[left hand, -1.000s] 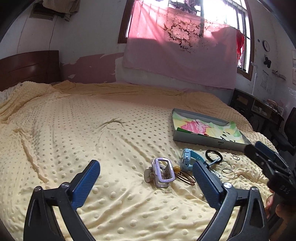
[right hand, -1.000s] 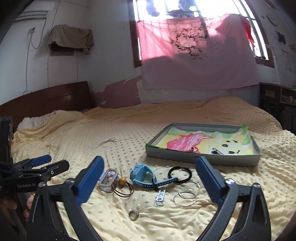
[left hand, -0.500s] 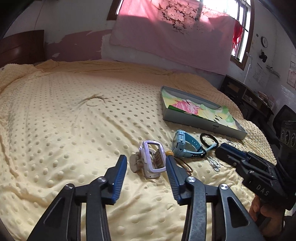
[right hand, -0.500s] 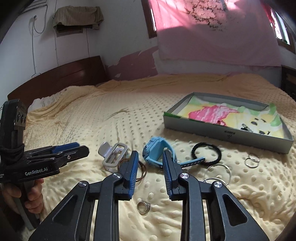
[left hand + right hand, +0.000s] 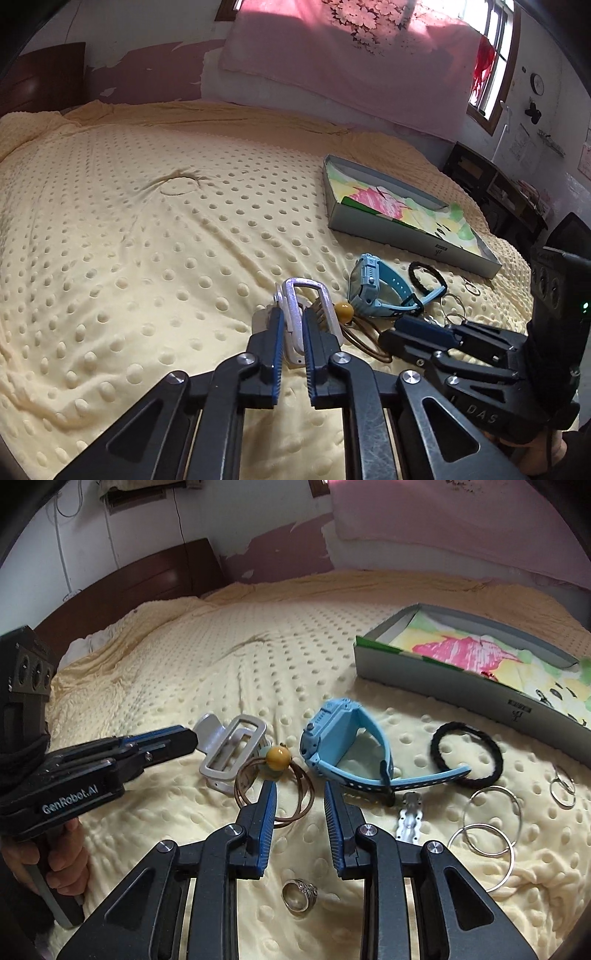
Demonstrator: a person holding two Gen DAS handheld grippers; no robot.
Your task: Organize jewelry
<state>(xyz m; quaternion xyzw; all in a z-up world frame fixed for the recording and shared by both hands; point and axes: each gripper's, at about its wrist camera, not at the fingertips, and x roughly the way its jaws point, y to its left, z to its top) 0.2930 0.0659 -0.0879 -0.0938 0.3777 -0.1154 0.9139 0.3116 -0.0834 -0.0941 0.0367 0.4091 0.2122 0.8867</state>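
Note:
My left gripper [image 5: 293,325] is shut on the near edge of a silver clasp [image 5: 306,314], which lies on the yellow bedspread; it also shows in the right wrist view [image 5: 232,755]. My right gripper [image 5: 300,794] is narrowly open and empty, low over the brown cord loops with an amber bead [image 5: 277,756], close to the blue watch [image 5: 343,746]. A silver ring [image 5: 299,895] lies under the right gripper. The open box [image 5: 461,679] with a flowered lining sits at the far right.
A black hair band [image 5: 467,755], several thin silver hoops [image 5: 487,827], a small key ring [image 5: 563,788] and a small metal clip [image 5: 408,814] lie right of the watch. A dark headboard [image 5: 122,587] and a desk [image 5: 498,192] border the bed.
Both grippers have moved down and forward to the jewelry. The left jaws went from wide open to shut on the silver clasp. The right jaws closed to a narrow gap.

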